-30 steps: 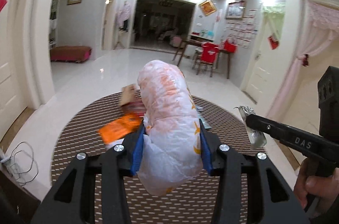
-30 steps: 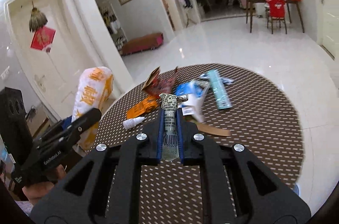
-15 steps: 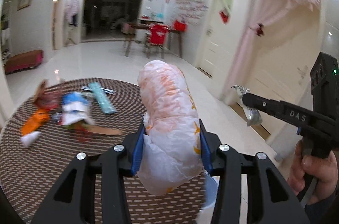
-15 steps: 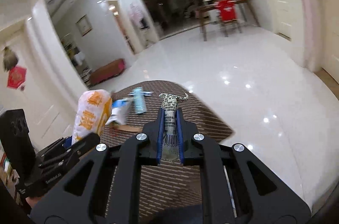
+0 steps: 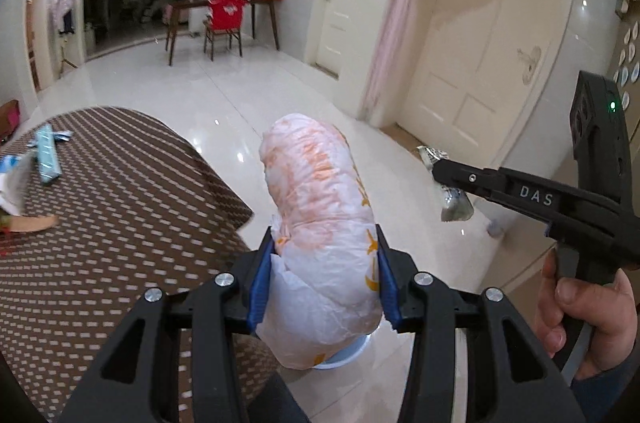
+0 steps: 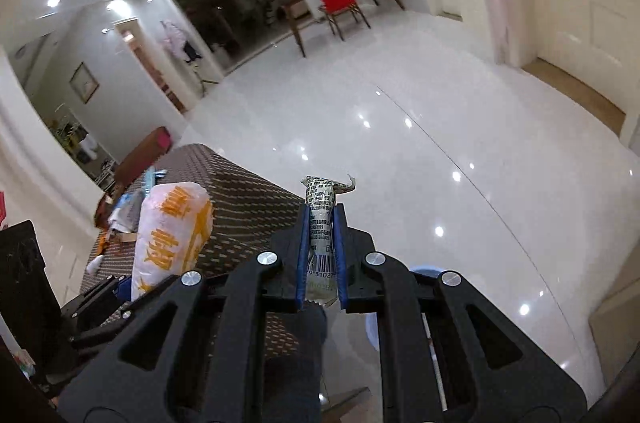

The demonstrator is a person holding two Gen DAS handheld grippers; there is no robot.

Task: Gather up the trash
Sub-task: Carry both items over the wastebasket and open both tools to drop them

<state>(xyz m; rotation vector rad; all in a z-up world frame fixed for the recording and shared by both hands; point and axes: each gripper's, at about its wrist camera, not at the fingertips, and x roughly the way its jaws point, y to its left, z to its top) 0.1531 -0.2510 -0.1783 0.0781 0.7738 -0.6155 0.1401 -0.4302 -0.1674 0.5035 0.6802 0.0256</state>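
Left wrist view: the left gripper (image 5: 323, 283) is clamped on a bulging white plastic bag with orange print (image 5: 320, 219), its blue pads pressing into both sides of the bag, which is held up over the glossy floor just off the edge of the brown patterned table (image 5: 120, 223). Below the bag, a pale blue rim (image 5: 344, 357) peeks out; it is probably a bin, though too little shows to say what, if anything, lies in it. To the right, the right gripper (image 5: 444, 175), held in the person's hand (image 5: 584, 319), pinches a crumpled silvery wrapper (image 5: 452, 201) that hangs clear of everything. Several pieces remain on the table at far left, among them a light blue packet (image 5: 47, 155) and a flat brown strip (image 5: 30, 224). Judged from this, the job is partly done: two items are lifted and on their way, neither is dropped, and more litter waits.

Right wrist view: the right gripper (image 6: 322, 223) is closed tight on the wrapper (image 6: 322, 223), a rolled foil packet printed with a barcode, standing upright between the pads above the white floor. A sliver of the blue rim (image 6: 426, 269) shows behind the gripper body, its inside hidden. At left the bag (image 6: 170, 231) sits in the left gripper, mostly out of frame, with the leftover scraps (image 6: 128, 203) lying on the table (image 6: 240, 199) behind it.
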